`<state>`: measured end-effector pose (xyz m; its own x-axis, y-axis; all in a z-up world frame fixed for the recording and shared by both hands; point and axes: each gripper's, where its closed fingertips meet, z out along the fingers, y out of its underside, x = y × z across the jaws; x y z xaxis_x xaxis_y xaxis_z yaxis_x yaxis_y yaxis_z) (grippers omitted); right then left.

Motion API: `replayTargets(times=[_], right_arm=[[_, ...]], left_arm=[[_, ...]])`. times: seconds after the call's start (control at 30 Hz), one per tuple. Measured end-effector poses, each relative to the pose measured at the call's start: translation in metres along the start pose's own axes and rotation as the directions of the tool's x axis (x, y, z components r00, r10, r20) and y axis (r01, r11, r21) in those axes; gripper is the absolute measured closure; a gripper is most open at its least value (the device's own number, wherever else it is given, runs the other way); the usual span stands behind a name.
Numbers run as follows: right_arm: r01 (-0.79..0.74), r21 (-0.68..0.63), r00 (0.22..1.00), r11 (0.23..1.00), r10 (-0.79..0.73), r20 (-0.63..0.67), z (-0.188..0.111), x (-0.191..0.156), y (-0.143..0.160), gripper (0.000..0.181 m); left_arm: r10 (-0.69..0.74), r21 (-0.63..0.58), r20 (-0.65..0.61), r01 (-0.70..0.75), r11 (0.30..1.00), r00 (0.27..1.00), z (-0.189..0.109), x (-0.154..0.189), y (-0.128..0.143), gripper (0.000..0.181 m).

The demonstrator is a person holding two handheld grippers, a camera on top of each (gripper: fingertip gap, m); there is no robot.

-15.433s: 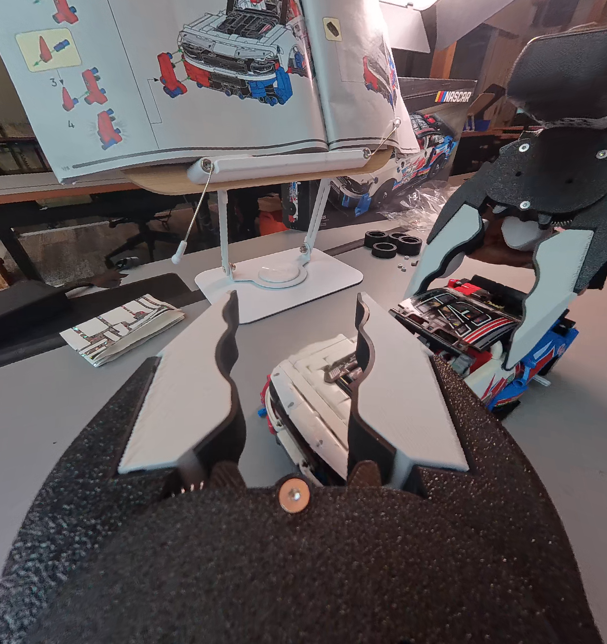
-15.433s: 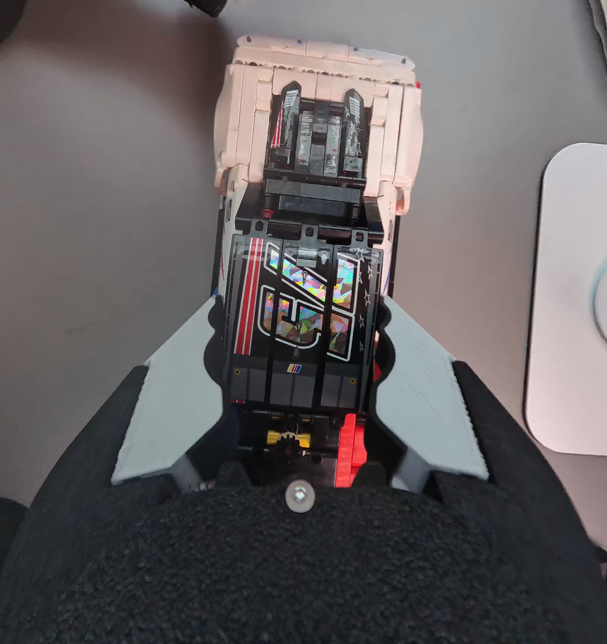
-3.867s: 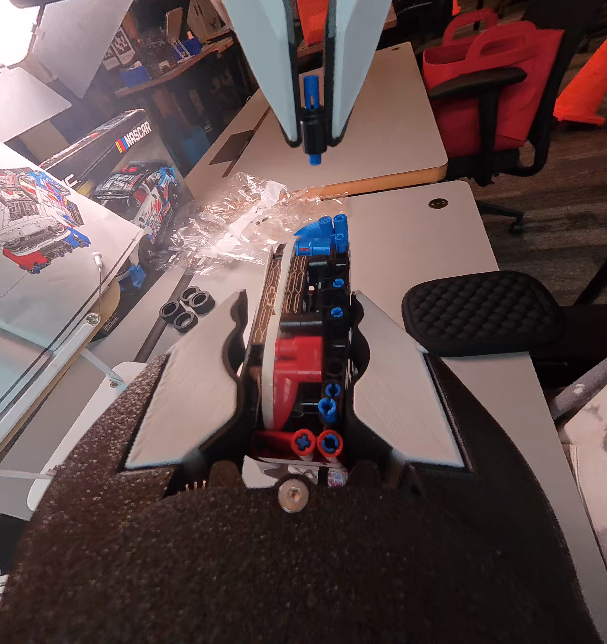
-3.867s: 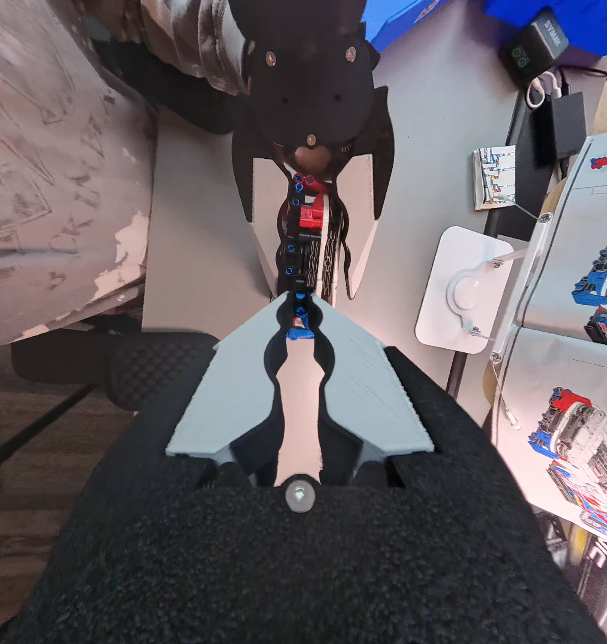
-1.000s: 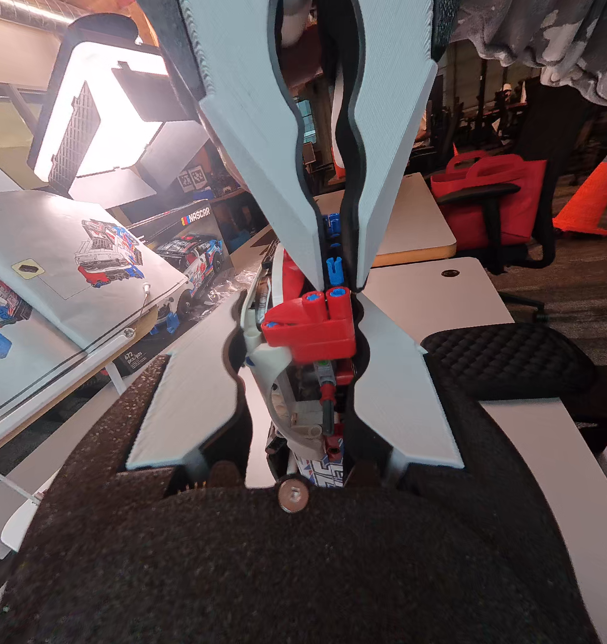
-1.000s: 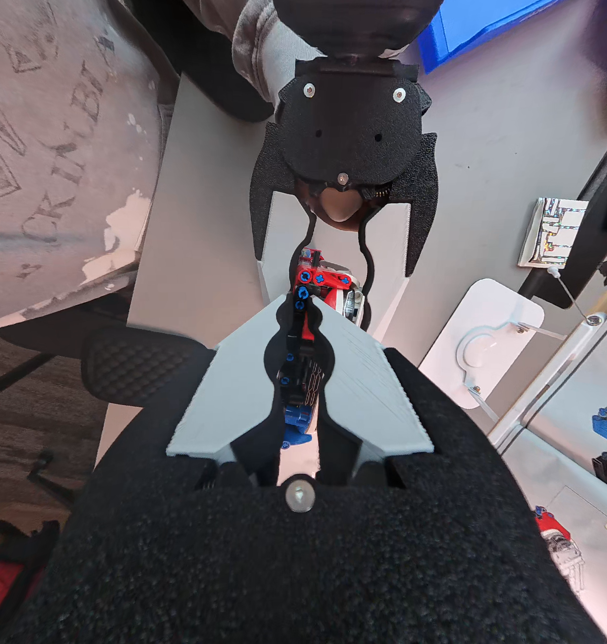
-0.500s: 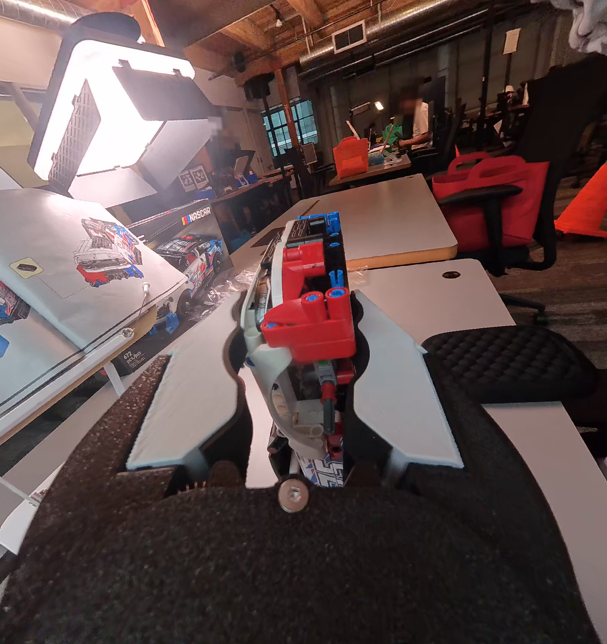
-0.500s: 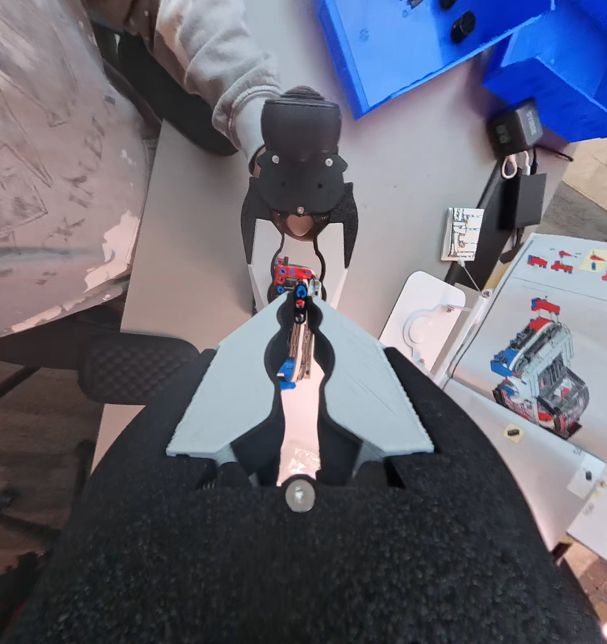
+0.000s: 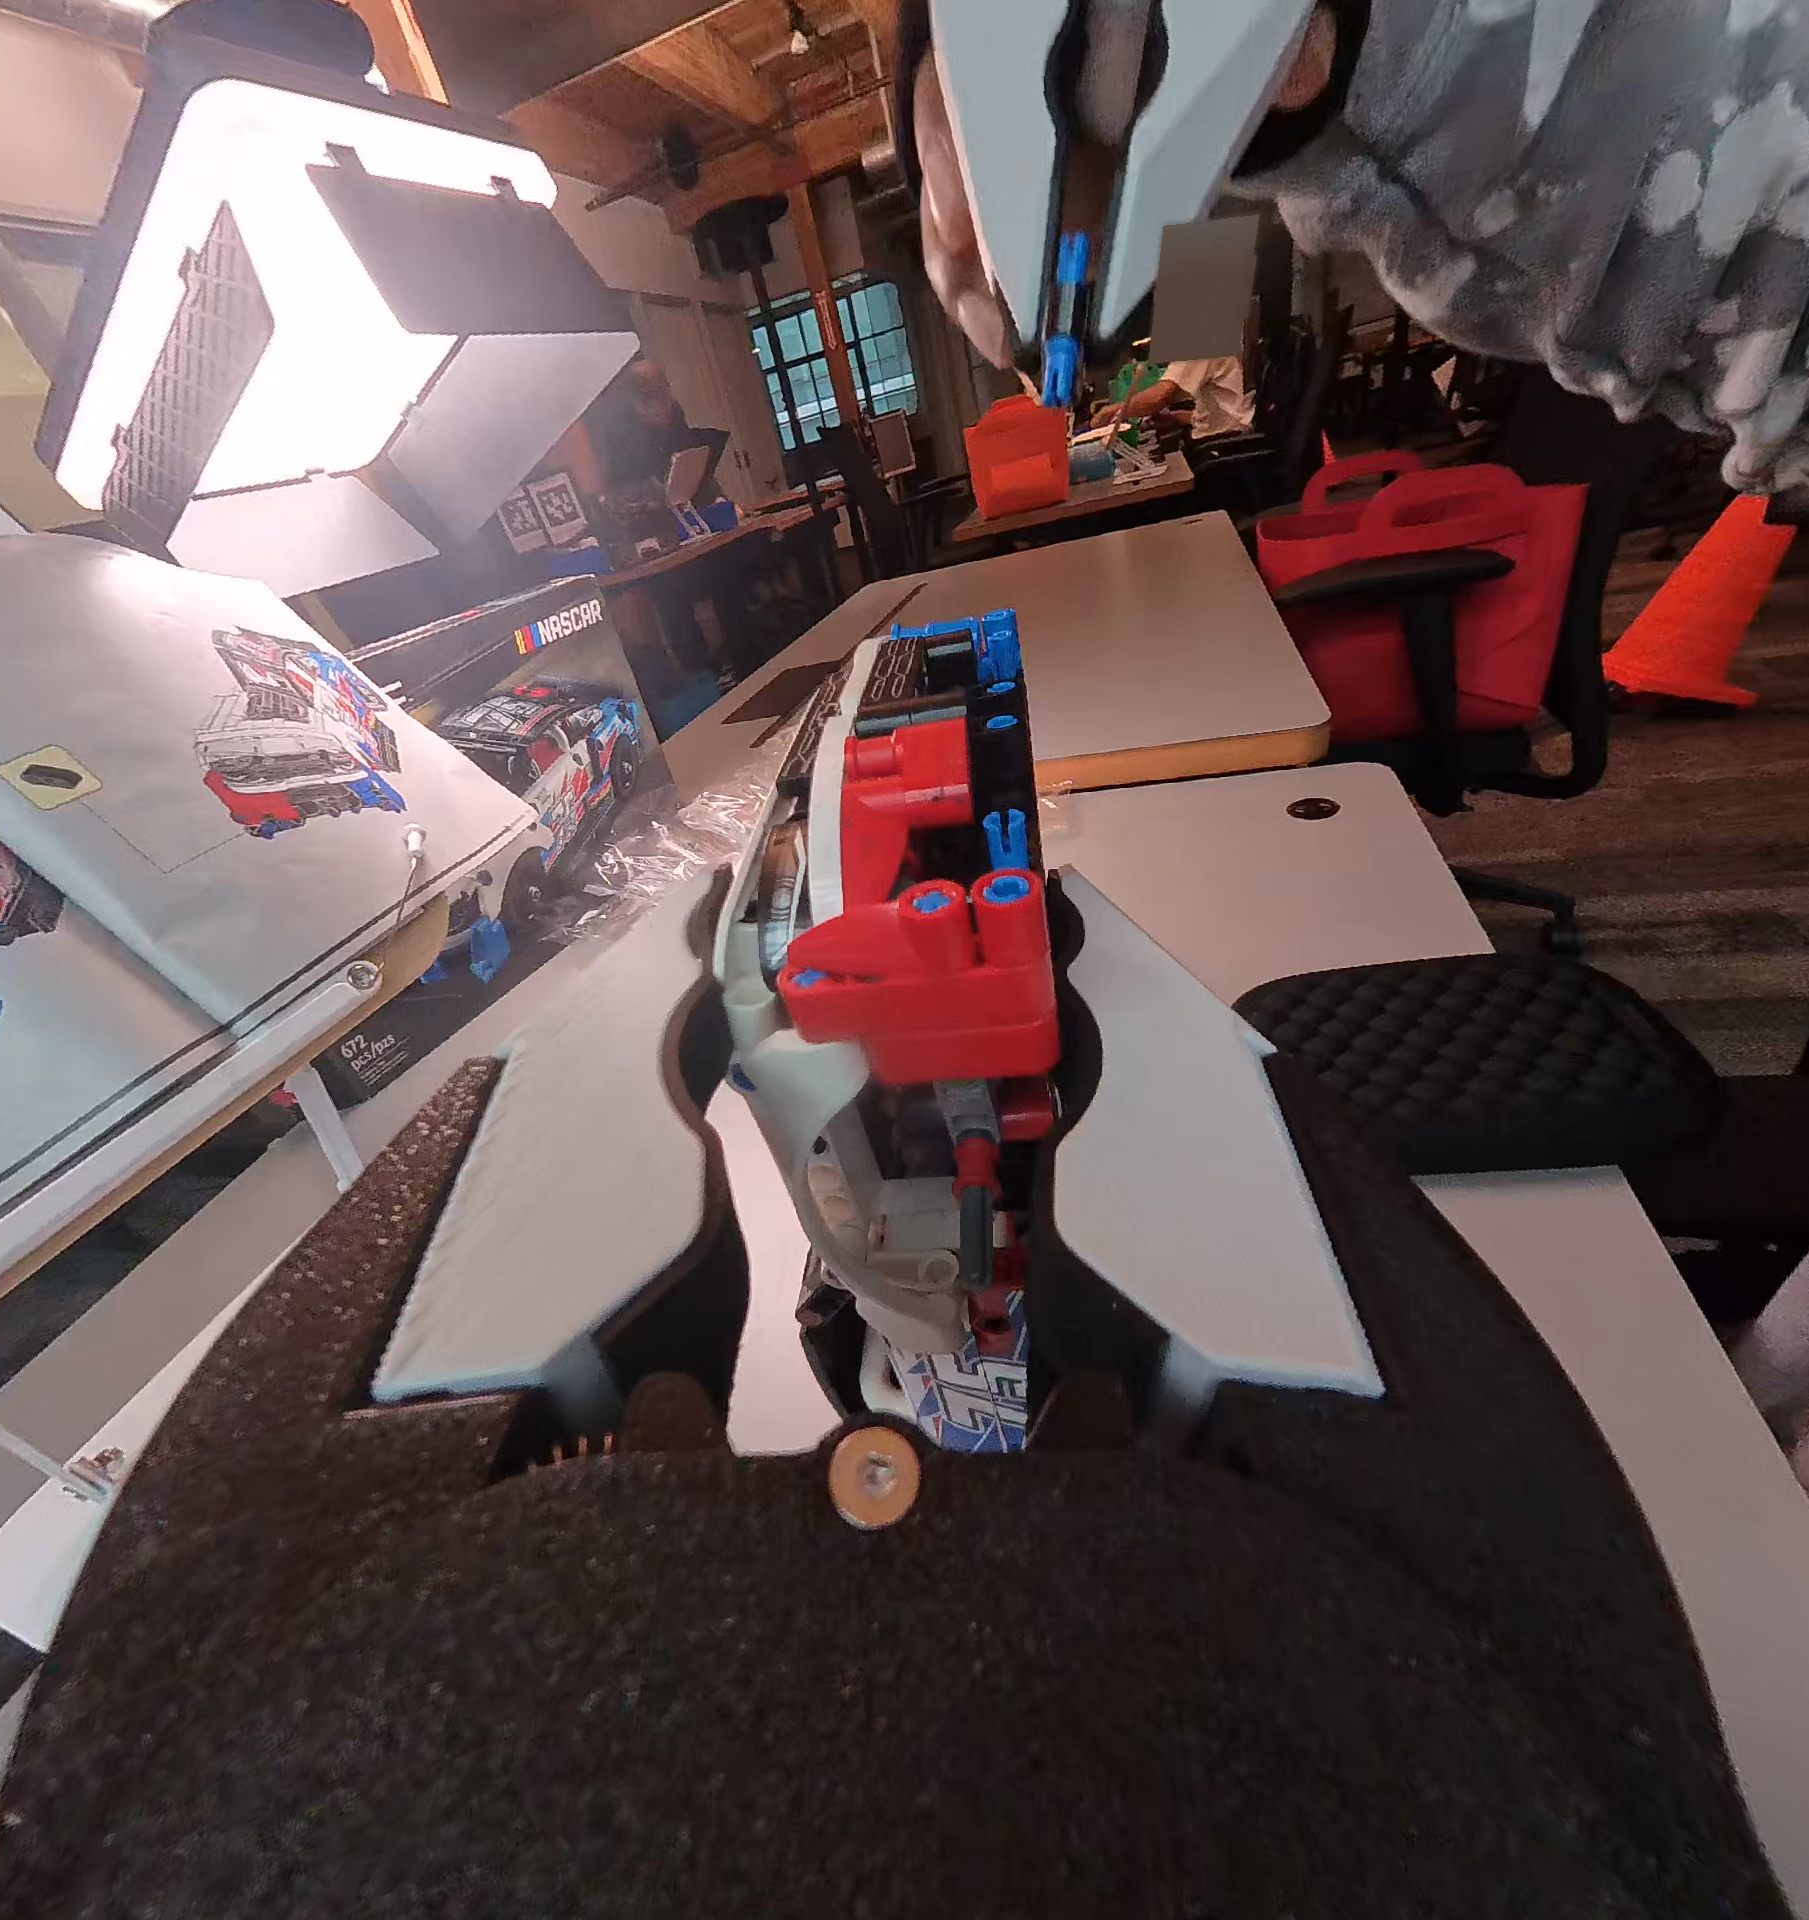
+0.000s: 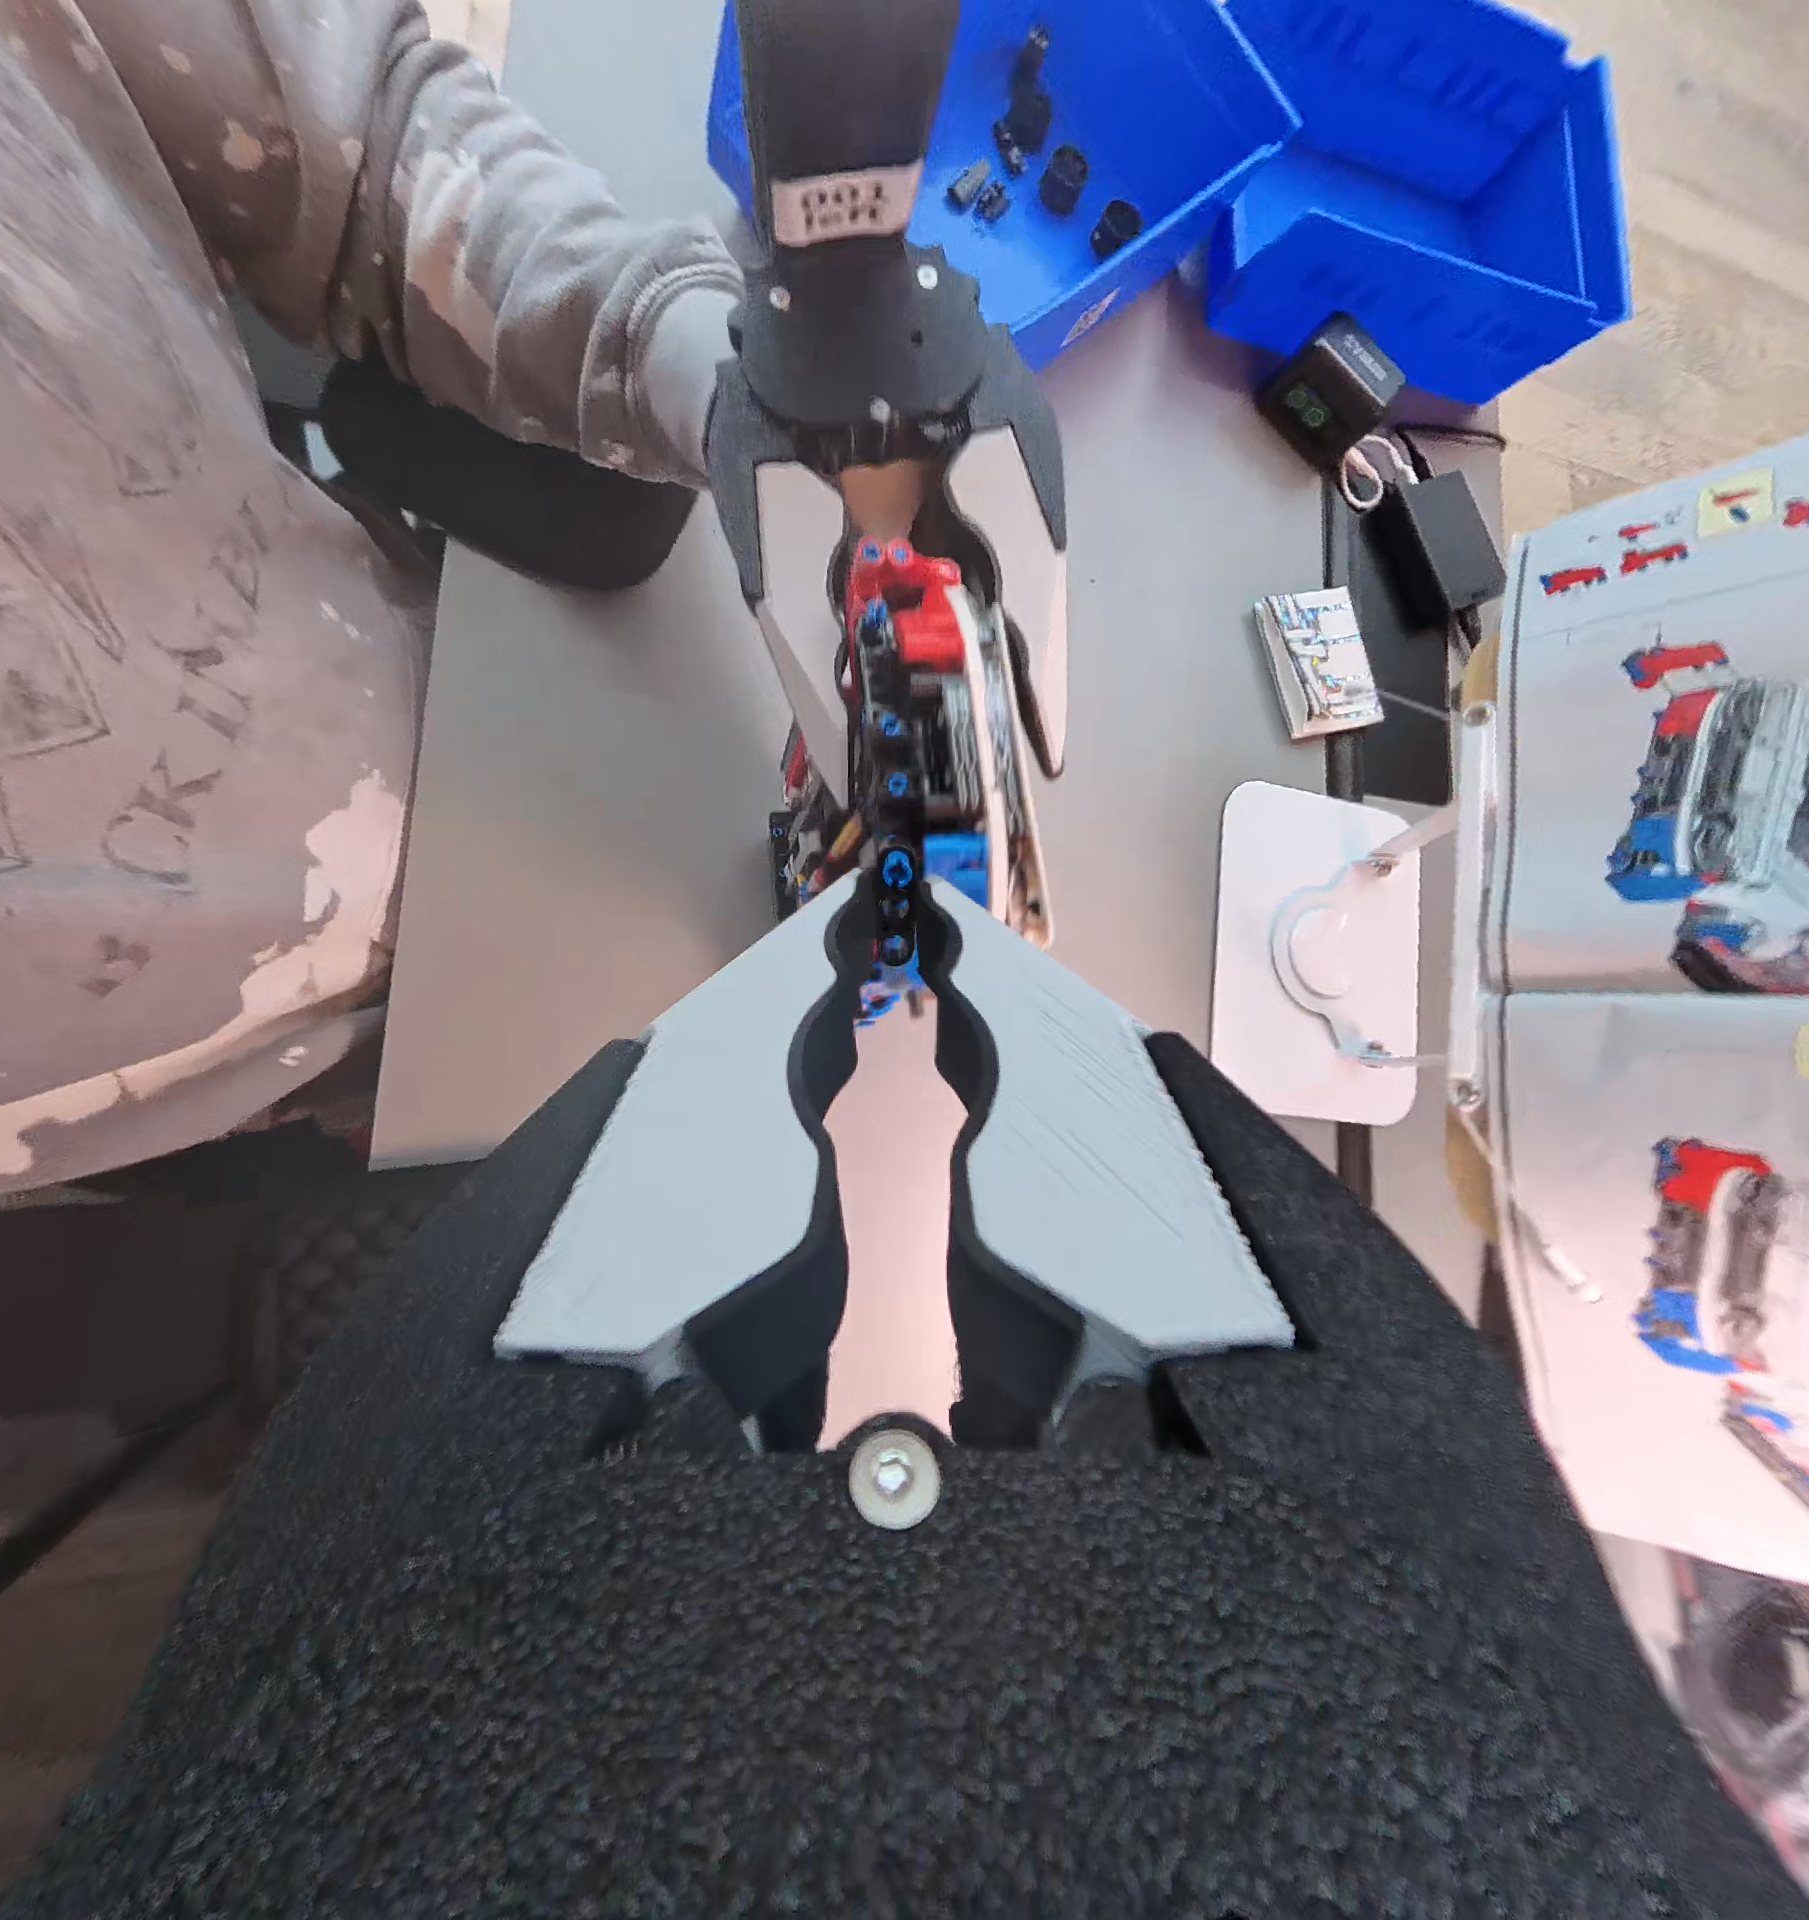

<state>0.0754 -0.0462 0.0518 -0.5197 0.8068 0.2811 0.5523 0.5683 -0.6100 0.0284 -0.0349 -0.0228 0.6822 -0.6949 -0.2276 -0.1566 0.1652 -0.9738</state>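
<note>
left gripper (image 9: 884,935) clamping red, black & white brick-built car section (image 9: 915,935) edge-up above grey desk (image 9: 1253,873). right gripper (image 10: 895,883) hanging above it w/ fingers pressed on small black & blue pin piece (image 10: 895,904), not touching the car section. open instruction booklet on stand (image 9: 204,790) sitting to the left, blue plastic bins (image 10: 1295,177) lying at desk's far end.
</note>
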Motion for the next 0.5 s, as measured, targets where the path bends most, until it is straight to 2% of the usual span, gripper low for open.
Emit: replayTargets(times=[0.17, 0.3, 0.4, 0.5], right_arm=[[-0.150, 0.170, 0.985, 0.974, 0.163, -0.064, 0.015, 0.001, 0.061, 0.175], [-0.266, 0.274, 0.954, 0.924, 0.294, -0.065, 0.045, 0.002, 0.107, 0.175], [-0.326, 0.257, 0.927, 0.910, 0.362, -0.103, 0.077, 0.005, 0.147, 0.175], [-0.334, 0.089, 0.908, 0.938, 0.346, -0.238, 0.115, 0.011, 0.208, 0.175]], left_arm=[[-0.026, 0.001, -0.002, 0.026, 1.000, 1.000, -0.002, -0.006, 0.001, 0.123], [-0.043, 0.004, 0.002, 0.043, 0.999, 0.999, 0.000, -0.010, 0.002, 0.122], [-0.050, 0.009, 0.000, 0.050, 0.999, 0.999, 0.001, -0.011, 0.002, 0.122], [-0.046, 0.012, -0.010, 0.046, 0.999, 0.999, 0.001, -0.010, 0.001, 0.122]])
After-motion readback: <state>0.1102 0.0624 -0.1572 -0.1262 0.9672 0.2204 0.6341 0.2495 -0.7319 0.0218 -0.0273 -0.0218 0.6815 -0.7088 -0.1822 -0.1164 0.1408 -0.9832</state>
